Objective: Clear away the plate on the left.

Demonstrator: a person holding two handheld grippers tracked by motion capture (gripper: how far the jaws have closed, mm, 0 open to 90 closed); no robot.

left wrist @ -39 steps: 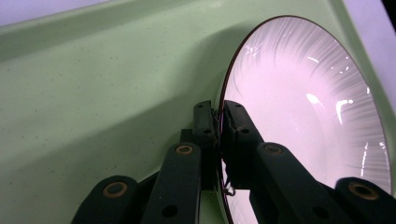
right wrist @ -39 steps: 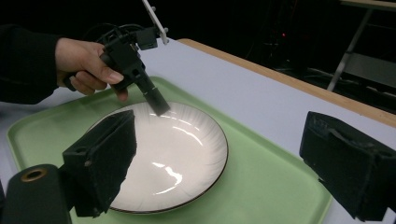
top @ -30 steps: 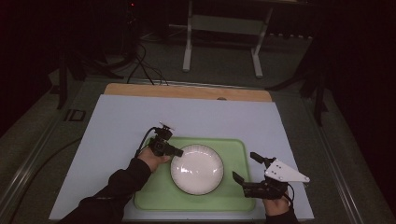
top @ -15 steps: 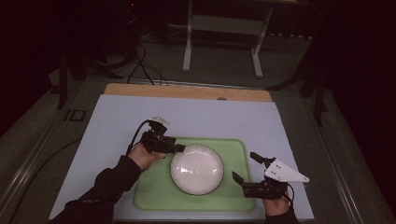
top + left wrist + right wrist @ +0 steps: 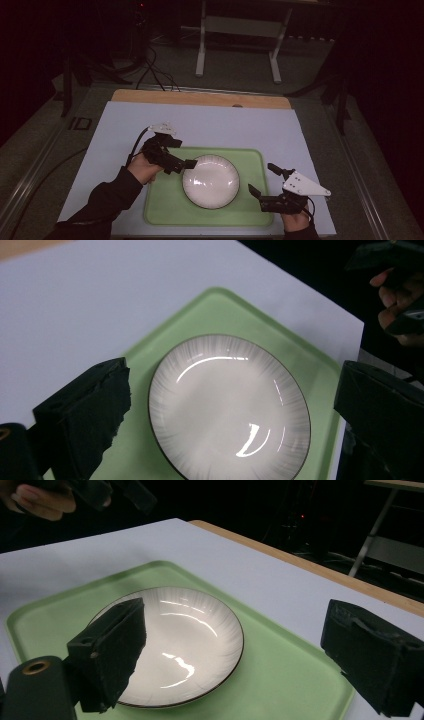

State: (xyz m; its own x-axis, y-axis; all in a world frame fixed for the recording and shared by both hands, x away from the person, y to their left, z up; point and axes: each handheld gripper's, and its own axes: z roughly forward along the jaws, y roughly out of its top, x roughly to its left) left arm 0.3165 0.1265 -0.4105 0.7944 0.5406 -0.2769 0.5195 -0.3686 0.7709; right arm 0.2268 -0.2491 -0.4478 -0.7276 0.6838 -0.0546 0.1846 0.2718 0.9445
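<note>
In the high view, a white plate [image 5: 210,180] with a thin dark rim lies flat on a pale green tray [image 5: 252,210], a little left of the tray's middle, and the tray sits on a light blue-grey table top [image 5: 225,125] with a wooden strip [image 5: 200,98] along its far edge. The left gripper [image 5: 186,164] hangs just beside the plate's left rim, clear of it, with a hand [image 5: 145,167] wrapped round its body and a cable looping off behind; its jaws have just been opening and nothing sits between them. The right gripper [image 5: 264,178] rests at the tray's right end, apart from the plate, its jaws spread wide and empty, the grey three-cornered plate on top of it pointing right. In the left gripper view, the two black jaws stand far apart at the lower corners, and the plate [image 5: 229,407] lies below and between them, untouched, on the tray [image 5: 220,310]; the other hand [image 5: 400,310] shows at the upper right. In the right gripper view, the jaws again stand wide with nothing gripped, the plate [image 5: 190,645] lies flat on the tray [image 5: 280,680] beyond the left jaw, and the other hand [image 5: 37,500] shows at the upper left.
</note>
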